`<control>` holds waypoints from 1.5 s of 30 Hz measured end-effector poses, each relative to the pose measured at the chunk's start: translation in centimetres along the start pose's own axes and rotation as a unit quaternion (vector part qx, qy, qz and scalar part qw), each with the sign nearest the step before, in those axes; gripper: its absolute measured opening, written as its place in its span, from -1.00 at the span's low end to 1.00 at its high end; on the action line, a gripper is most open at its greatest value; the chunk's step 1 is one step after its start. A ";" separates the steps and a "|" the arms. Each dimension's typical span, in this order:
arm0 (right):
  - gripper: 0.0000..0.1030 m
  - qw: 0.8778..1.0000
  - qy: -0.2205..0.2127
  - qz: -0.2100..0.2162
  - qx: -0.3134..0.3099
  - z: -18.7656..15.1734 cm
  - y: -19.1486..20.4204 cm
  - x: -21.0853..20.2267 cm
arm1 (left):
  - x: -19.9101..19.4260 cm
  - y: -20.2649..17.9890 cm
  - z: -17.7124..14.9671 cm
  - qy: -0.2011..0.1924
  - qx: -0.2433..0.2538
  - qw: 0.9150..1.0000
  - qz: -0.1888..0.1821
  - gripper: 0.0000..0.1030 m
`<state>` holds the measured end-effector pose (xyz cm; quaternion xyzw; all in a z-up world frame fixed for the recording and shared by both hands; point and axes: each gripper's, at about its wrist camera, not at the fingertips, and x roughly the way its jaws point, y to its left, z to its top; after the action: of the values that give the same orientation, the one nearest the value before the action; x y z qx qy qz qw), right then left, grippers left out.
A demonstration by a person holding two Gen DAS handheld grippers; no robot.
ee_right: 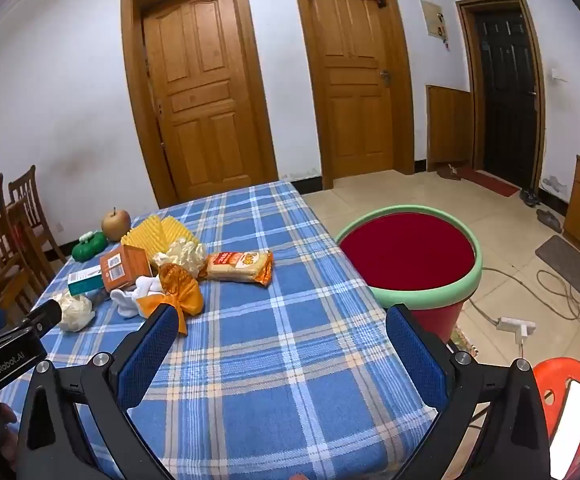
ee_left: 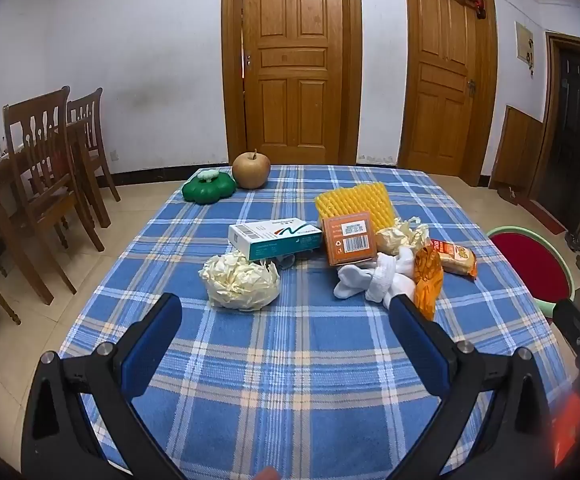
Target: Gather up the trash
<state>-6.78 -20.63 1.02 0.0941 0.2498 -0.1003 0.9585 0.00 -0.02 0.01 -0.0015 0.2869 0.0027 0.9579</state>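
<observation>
"GenRobot.AI" | white lettering | left gripper [ee_right: 14, 344] body | other labels unreadable

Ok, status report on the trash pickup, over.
Left claw open, empty. Right claw open, empty. Trash pile untouched on the plaid tablecloth; red bin beside the table. Path clear.

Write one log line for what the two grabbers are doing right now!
left gripper: open, empty | right gripper: open, empty | trash pile: untouched on table | red bin: beside table
</observation>
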 end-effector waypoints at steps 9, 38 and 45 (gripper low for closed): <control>1.00 1.000 0.002 -0.001 -0.002 -0.1 0.0 0.0 | 0.0 0.0 -0.1 0.000 -0.003 1.000 0.000 0.97; 1.00 1.000 0.005 0.000 0.000 -0.1 0.0 0.0 | 0.0 0.1 -0.1 0.001 -0.006 1.000 -0.002 0.97; 1.00 1.000 0.006 0.000 0.001 -0.2 0.0 0.0 | 0.0 0.1 -0.1 0.001 -0.007 1.000 -0.003 0.97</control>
<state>-6.86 -20.63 0.86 0.0951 0.2553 -0.1002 0.9569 -0.02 0.10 -0.07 -0.0087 0.2882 0.0021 0.9575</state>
